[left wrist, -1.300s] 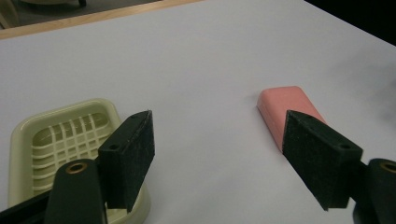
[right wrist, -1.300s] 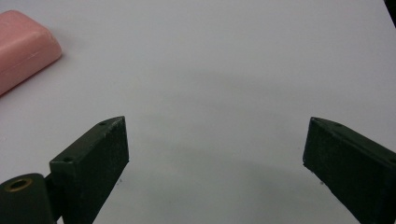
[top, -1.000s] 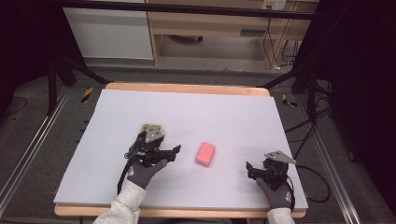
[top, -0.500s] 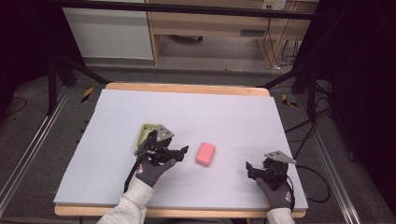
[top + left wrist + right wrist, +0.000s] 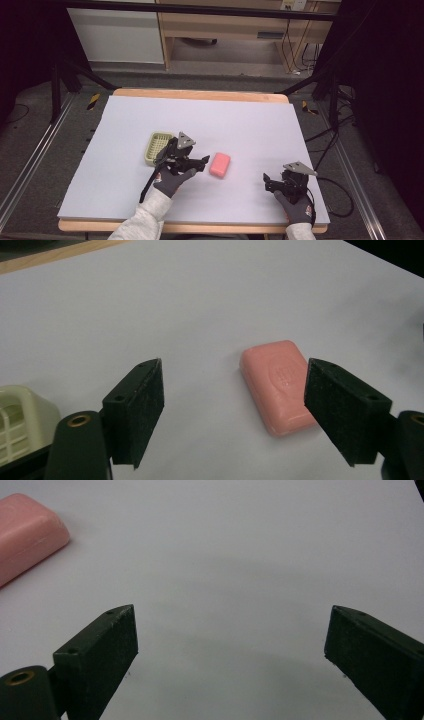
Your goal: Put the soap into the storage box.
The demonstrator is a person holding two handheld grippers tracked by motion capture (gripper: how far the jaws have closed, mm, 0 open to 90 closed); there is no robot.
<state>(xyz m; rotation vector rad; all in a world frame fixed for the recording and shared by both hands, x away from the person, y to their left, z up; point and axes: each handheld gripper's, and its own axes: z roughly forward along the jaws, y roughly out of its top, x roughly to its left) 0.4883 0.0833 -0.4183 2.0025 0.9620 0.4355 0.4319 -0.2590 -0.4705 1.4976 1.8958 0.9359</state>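
- High view: a pink bar of soap lies flat near the middle of the pale tabletop. The left gripper, held in a gloved left hand, points at the soap from its left, its tips just beside the bar. A pale green slotted soap dish sits right behind that gripper. The right gripper, in a gloved right hand, rests near the front right corner, well apart from the soap.
- Left gripper view: the left gripper's jaws are spread wide with nothing between the pads. The soap lies ahead on the tabletop, closer to the right-hand jaw, which overlaps its edge. A corner of the soap dish shows at the lower left.
- Right gripper view: the right gripper's jaws are spread wide over bare tabletop. An end of the soap shows at the upper left, far from the jaws.
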